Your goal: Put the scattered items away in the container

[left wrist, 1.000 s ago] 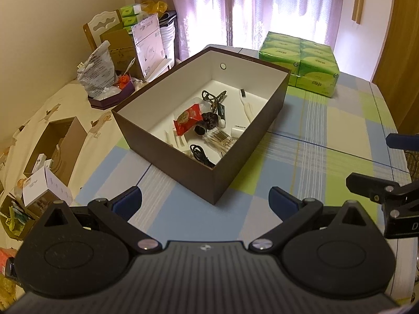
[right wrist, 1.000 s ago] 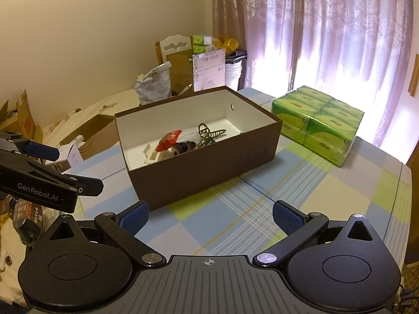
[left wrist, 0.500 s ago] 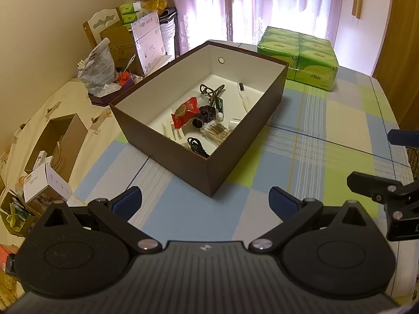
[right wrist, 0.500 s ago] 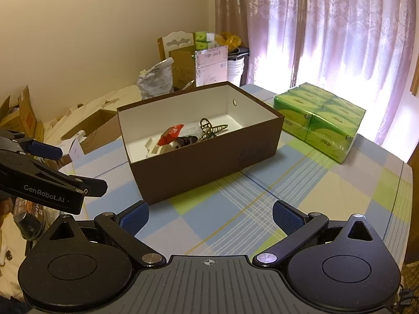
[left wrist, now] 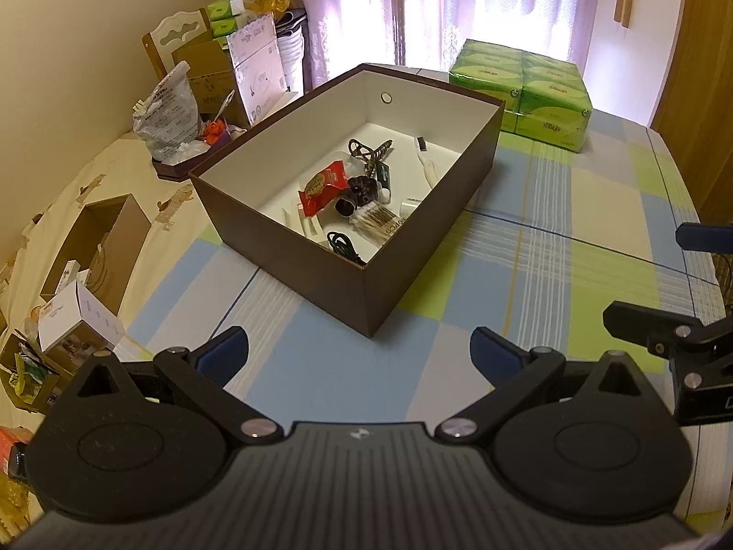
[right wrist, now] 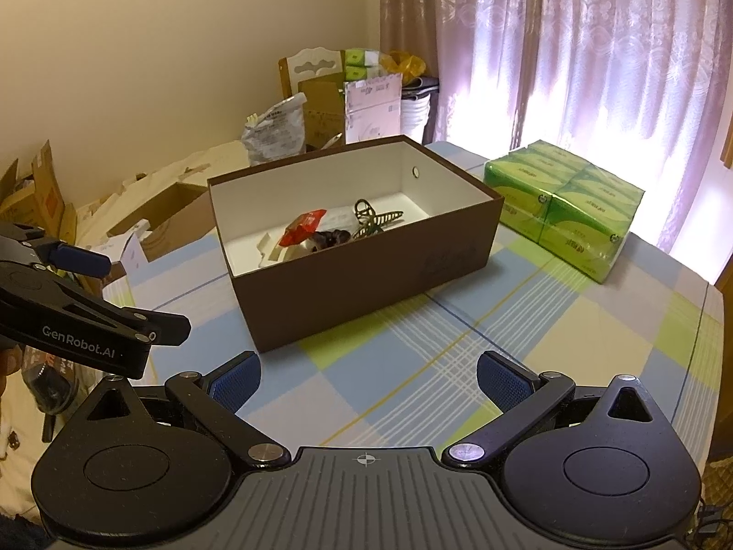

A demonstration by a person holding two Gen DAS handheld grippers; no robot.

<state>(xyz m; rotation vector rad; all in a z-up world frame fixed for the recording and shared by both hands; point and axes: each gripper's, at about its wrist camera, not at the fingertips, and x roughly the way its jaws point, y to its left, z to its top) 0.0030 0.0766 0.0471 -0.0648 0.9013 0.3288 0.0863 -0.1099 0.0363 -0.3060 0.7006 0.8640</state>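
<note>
- A brown cardboard box with a white inside (left wrist: 412,256) stands open on the checked blue, green and cream tablecloth (left wrist: 572,229), with a small round hole in its far wall.
- In the box lie a red snack packet (left wrist: 320,185), a dark green hair claw (left wrist: 369,149), a bundle of cotton swabs (left wrist: 373,217), a coiled black cable (left wrist: 343,244) and a white charger plug (left wrist: 410,206).
- Writing on the packet and the box side is too small to read.
- My left gripper (left wrist: 359,350) hangs over the tablecloth short of the box's near corner, blue pads spread wide, grasping nothing.
- My right gripper (right wrist: 369,380) hovers likewise, fingers parted and empty; in its view the left gripper's side reads "GenRobot.AI".
- Green wrapped tissue packs (right wrist: 568,211) sit beyond the box, near the pale purple curtains (right wrist: 572,46).
</note>
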